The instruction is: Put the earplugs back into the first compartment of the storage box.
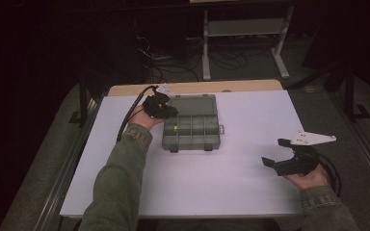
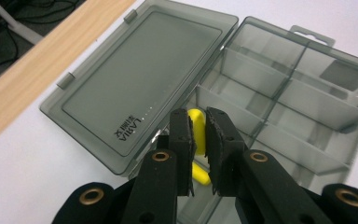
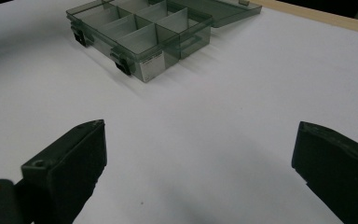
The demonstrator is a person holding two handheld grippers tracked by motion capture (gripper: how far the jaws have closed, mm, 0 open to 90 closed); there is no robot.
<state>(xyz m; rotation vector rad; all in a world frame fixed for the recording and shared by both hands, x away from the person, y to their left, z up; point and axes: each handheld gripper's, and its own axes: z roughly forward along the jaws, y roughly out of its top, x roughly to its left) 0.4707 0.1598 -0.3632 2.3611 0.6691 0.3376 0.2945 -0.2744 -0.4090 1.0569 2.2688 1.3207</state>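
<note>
Left claw (image 2: 199,140) grips yellow piece (image 2: 196,122) over open organizer box (image 2: 279,88).

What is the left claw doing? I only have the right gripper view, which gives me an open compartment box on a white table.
Observer: The left claw is shut on a small yellow piece, over the box at its near-left compartment.
Operator: Is the piece resting on the box floor?
Observer: I cannot tell; in the left gripper view the jaws hide its lower part.
Operator: Where does the lid lie?
Observer: The lid lies folded back flat on the table, towards the wooden edge.
Operator: And the right claw?
Observer: In the high view the right claw is open, well to the right of the box, with nothing between its jaws.
</note>
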